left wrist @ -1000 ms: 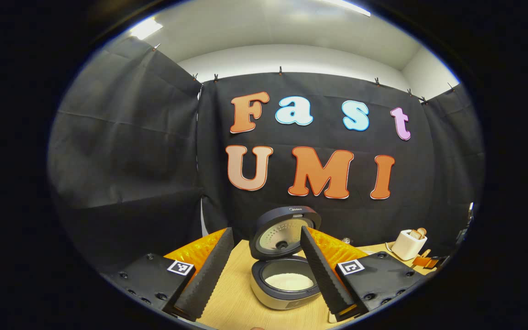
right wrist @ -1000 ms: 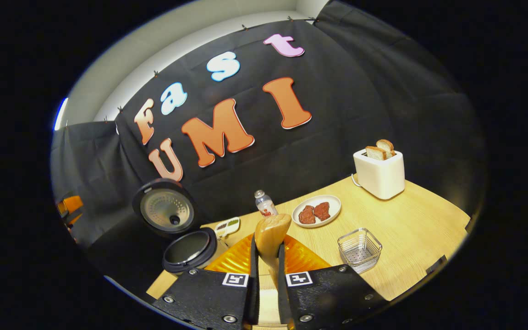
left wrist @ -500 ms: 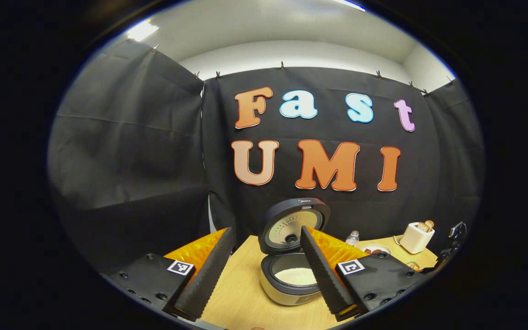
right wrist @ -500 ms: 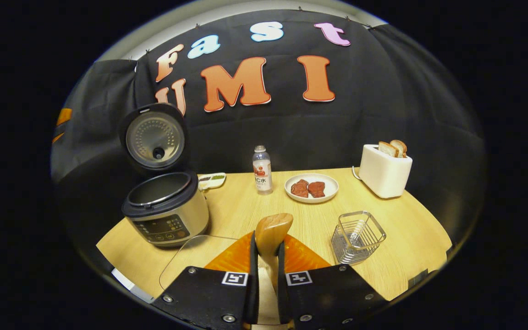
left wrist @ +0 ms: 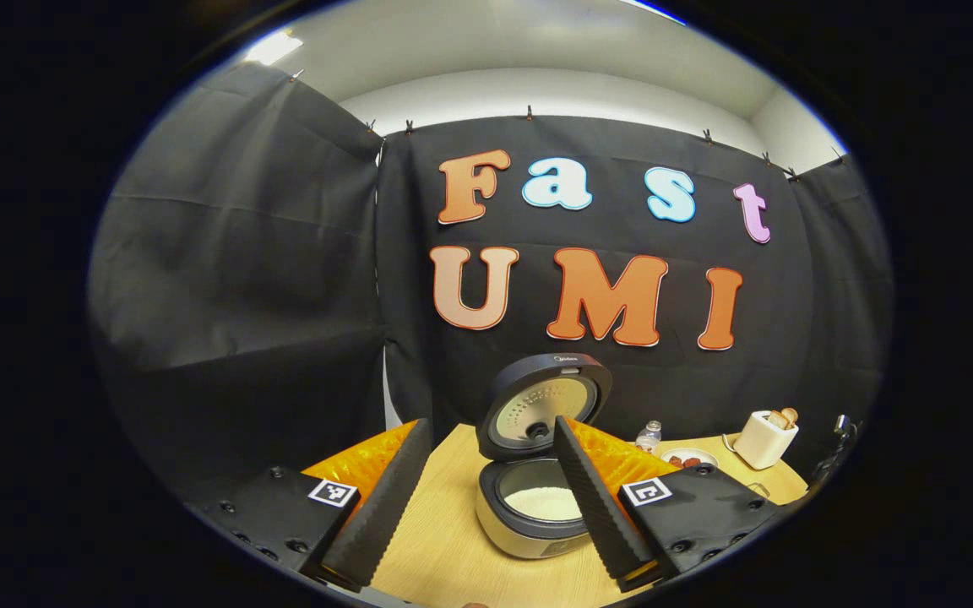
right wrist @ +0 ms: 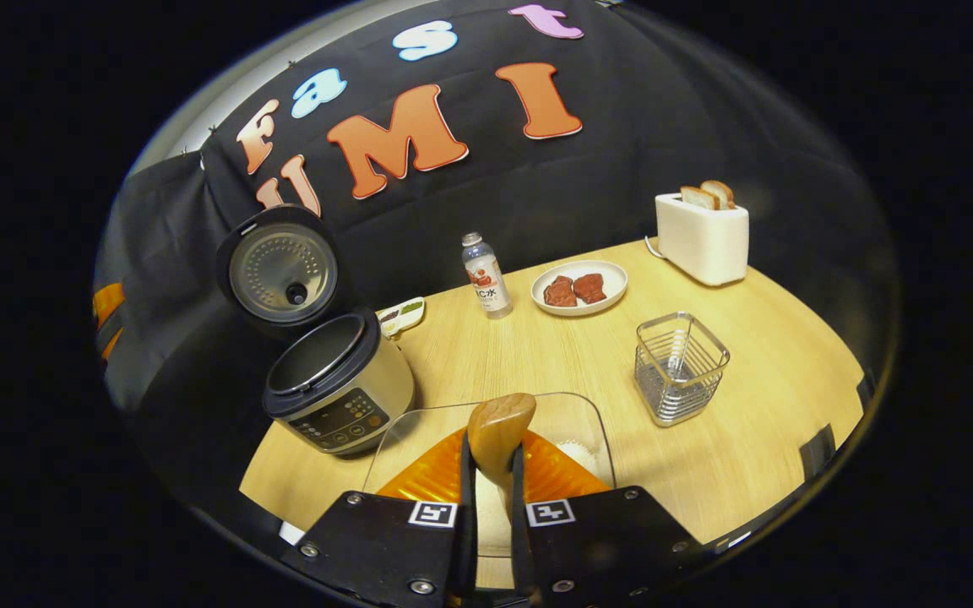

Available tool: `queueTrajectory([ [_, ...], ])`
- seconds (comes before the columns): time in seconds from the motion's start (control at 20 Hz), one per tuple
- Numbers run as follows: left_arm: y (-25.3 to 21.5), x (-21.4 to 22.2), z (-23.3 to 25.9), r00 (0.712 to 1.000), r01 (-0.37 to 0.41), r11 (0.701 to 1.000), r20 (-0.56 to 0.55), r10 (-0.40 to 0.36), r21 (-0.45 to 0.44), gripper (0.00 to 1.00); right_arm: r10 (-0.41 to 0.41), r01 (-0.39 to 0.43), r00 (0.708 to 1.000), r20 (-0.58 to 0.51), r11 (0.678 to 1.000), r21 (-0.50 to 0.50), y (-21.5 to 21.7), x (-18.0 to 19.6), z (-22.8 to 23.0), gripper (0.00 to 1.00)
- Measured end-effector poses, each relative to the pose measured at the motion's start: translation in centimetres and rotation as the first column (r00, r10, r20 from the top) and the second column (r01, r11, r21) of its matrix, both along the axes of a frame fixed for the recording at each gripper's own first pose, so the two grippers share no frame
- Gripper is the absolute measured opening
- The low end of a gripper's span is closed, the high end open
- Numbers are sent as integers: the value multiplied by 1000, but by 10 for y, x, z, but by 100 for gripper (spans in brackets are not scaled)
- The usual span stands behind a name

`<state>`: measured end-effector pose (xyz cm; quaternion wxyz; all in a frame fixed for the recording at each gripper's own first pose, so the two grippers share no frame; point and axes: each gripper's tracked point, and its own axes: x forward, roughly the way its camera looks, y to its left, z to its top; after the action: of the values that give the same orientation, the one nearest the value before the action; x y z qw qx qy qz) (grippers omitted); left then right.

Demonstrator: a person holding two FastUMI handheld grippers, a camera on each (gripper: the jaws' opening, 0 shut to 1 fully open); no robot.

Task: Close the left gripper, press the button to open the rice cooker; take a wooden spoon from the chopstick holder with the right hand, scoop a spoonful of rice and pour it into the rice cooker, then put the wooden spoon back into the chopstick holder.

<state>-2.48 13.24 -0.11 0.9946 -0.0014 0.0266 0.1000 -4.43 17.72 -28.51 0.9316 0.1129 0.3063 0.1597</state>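
The rice cooker [left wrist: 537, 515] stands with its lid [left wrist: 546, 405] raised and white rice [left wrist: 541, 503] in the pot. My left gripper [left wrist: 491, 422] is open, short of the cooker, with nothing between its fingers. My right gripper [right wrist: 491, 446] is shut on the wooden spoon [right wrist: 499, 422], whose bowl sticks up past the fingertips. The spoon hangs over a clear container [right wrist: 402, 431] holding some rice [right wrist: 578, 456]. In the right gripper view the open cooker [right wrist: 339, 393] is on the left, and the wire chopstick holder [right wrist: 676, 367] on the right.
Behind the container stand a bottle [right wrist: 485, 274], a plate with meat [right wrist: 579, 287], a white toaster with bread [right wrist: 700, 236] and a small dish [right wrist: 402, 314]. The table's edge [right wrist: 790, 498] curves round at the right.
The right gripper, still holding the spoon, has tipped downward and come over the clear container, which now lies under the spoon. The left gripper has only drifted slightly and stays open.
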Motion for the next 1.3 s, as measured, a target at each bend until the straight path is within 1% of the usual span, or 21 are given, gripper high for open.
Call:
queueTrajectory([
  [0.15, 2, -2, -5, 1000, -7, 1000, -7, 7, -7, 100, -18, 19, 1000, -13, 999, 34, 12, -4, 1, 16],
  [0.2, 3, -1, -6, 1000, -8, 1000, -11, 8, -11, 98, -25, 26, 1000, -14, 999, 35, 17, -3, 1, 16],
  [0.3, 6, -1, -8, 1000, -13, 1000, -13, 13, -18, 100, -41, 42, 999, -20, 997, 59, 25, 0, -1, 16],
  [0.35, 7, -2, -8, 1000, -17, 1000, -13, 17, -20, 98, -51, 53, 998, -27, 995, 86, 28, 1, -2, 16],
  [0.45, 11, -3, -11, 1000, -23, 999, -18, 23, -25, 98, -66, 73, 996, -53, 986, 148, 38, 1, -5, 16],
  [0.55, 12, -4, -14, 999, -30, 999, -24, 29, -31, 98, -84, 103, 992, -94, 969, 225, 45, 2, -10, 16],
  [0.65, 14, -5, -18, 999, -36, 999, -31, 35, -39, 98, -111, 149, 984, -141, 943, 297, 45, 7, -15, 16],
  [0.7, 15, -7, -20, 999, -39, 998, -34, 37, -44, 96, -125, 183, 974, -188, 923, 338, 43, 10, -21, 16],
  [0.75, 15, -7, -21, 999, -39, 998, -37, 37, -51, 96, -138, 224, 960, -243, 899, 375, 40, 12, -26, 16],
  [0.8, 16, -7, -23, 998, -41, 997, -40, 38, -59, 100, -151, 270, 942, -299, 871, 411, 37, 13, -31, 16],
  [0.85, 16, -7, -23, 998, -41, 997, -43, 38, -66, 100, -161, 312, 926, -343, 837, 449, 34, 13, -33, 16],
  [0.9, 17, -7, -23, 998, -42, 997, -42, 39, -69, 100, -173, 346, 913, -370, 809, 476, 29, 13, -34, 16],
  [0.95, 17, -7, -22, 998, -43, 997, -38, 40, -70, 99, -178, 366, 906, -383, 785, 499, 26, 14, -33, 16],
  [1.05, 17, -5, -18, 999, -46, 997, -29, 44, -64, 98, -184, 392, 897, -402, 753, 529, 18, 14, -29, 16],
  [1.15, 18, -5, -14, 999, -48, 997, -19, 47, -58, 96, -195, 403, 896, -398, 732, 549, 11, 19, -21, 16],
  [1.3, 14, -3, -9, 999, -43, 998, -7, 43, -51, 99, -208, 415, 897, -391, 703, 578, 0, 27, -7, 16],
])
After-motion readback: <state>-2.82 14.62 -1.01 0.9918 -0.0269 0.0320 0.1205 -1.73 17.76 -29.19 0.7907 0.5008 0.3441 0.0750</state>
